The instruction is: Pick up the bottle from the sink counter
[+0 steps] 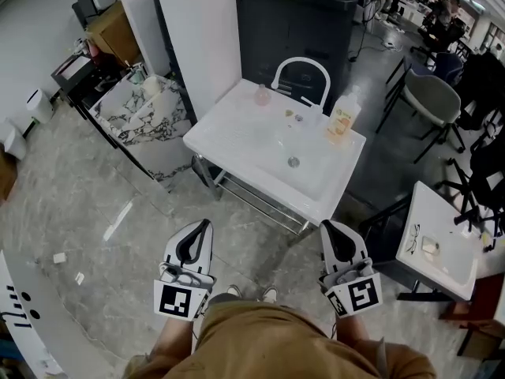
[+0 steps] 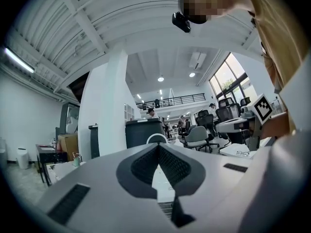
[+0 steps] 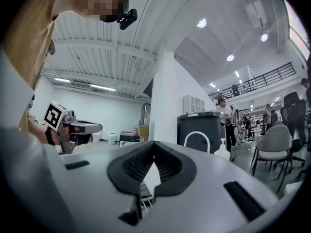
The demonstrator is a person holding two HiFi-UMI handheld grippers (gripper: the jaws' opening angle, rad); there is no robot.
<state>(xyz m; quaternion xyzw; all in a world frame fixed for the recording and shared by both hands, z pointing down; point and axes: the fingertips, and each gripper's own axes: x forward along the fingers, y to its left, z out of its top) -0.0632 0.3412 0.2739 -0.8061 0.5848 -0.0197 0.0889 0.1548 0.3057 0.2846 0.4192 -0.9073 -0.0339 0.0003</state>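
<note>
Facing the sink worktop (image 1: 225, 133), I hold left claw (image 1: 203, 229) and right claw (image 1: 329, 229) closed, empty. The pump bottle (image 1: 342, 120) stands at one o'clock; I'd open the right claw early and square to its body.

White bench (image 1: 229, 136) with sunken basin and drain (image 1: 293, 162) stands on grey marbled floor (image 1: 118, 204); on its far rim, a bottle (image 1: 342, 119) with orange label upright at right, a small pink bottle (image 1: 262, 95) upright at left, well apart.
</note>
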